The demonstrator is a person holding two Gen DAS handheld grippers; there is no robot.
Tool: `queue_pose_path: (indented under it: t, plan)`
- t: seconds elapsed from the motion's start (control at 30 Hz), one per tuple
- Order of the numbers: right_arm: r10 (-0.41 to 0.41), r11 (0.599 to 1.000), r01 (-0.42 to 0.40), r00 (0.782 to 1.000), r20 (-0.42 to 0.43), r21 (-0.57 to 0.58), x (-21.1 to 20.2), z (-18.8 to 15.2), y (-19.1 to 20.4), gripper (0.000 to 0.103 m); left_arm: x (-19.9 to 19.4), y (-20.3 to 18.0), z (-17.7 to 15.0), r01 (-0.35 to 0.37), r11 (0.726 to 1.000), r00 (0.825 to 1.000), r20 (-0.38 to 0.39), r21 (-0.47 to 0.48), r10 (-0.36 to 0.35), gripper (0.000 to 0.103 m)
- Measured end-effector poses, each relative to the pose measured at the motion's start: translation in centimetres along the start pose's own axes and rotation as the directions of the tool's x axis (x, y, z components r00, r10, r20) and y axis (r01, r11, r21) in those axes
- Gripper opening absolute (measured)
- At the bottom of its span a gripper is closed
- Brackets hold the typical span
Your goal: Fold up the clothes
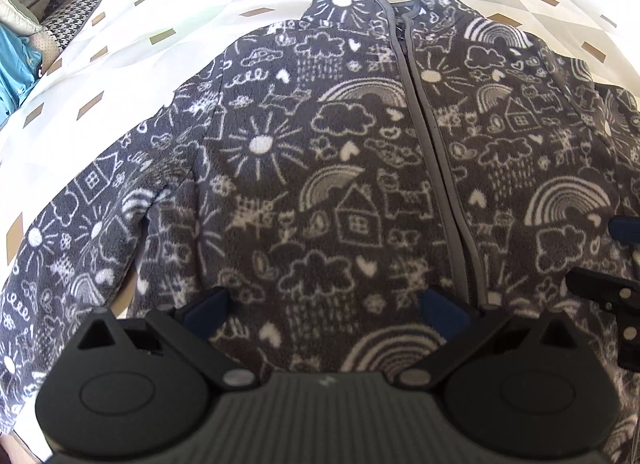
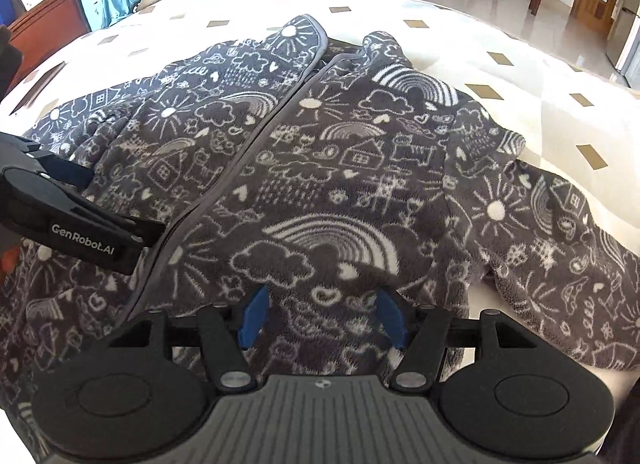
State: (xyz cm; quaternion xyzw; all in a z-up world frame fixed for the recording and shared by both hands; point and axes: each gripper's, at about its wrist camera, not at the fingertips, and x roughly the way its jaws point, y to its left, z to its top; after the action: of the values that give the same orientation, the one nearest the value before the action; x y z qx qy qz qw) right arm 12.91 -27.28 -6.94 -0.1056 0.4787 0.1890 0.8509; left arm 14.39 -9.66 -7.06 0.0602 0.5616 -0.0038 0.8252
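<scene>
My left gripper (image 1: 324, 310) is matte black plastic, with two round hub plates either side of a grey ribbed centre plate, silver pivot screws at the finger roots, and triangular cut-outs in the linkage arms. Its fingertips (image 1: 442, 310) carry dark blue pads. My right gripper (image 2: 320, 318) is the same build, its pads (image 2: 254, 316) a brighter blue. From that side, white lettering "GenRobot.AI" shows on my left gripper's black finger.
</scene>
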Motion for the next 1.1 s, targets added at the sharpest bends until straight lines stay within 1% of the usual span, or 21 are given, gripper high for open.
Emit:
queue_pose_path:
  t: [0.13, 0.4, 0.6, 0.8, 1.0, 1.1]
  plan:
    - [-0.034, 0.999, 0.034, 0.999, -0.007, -0.035, 0.5, 0.4, 0.2, 0.068, 0.0, 0.1, 0.2, 0.004, 1.0, 1.0, -0.004, -0.012, -0.004, 0.103]
    - [-0.055, 0.998, 0.055, 0.998, -0.021, -0.009, 1.1, 1.1, 0.4, 0.076, 0.2, 0.5, 0.5, 0.023, 0.999, 1.0, -0.017, -0.047, -0.023, 0.103]
    - [-0.068, 0.998, 0.068, 0.997, -0.034, 0.006, 1.3, 1.5, 0.6, 0.079, 0.2, 0.3, 0.3, 0.017, 0.999, 1.0, 0.001, -0.036, -0.017, 0.103]
    - [-0.08, 0.997, 0.081, 0.996, -0.042, 0.017, 1.4, 1.7, 0.7, 0.08, 0.5, 0.8, 0.4, 0.037, 0.998, 0.999, -0.016, -0.058, -0.038, 0.103]
    - [-0.083, 0.997, 0.083, 0.996, -0.042, 0.004, 1.2, 1.8, 0.7, 0.079, 0.3, 0.5, 0.1, 0.026, 0.999, 1.0, 0.007, -0.03, -0.026, 0.103]
    - [-0.101, 0.995, 0.1, 0.995, -0.028, -0.014, 0.6, 1.9, 0.9, 0.079, -0.2, 0.4, 0.1, 0.011, 1.0, 1.0, 0.013, -0.03, -0.01, 0.103]
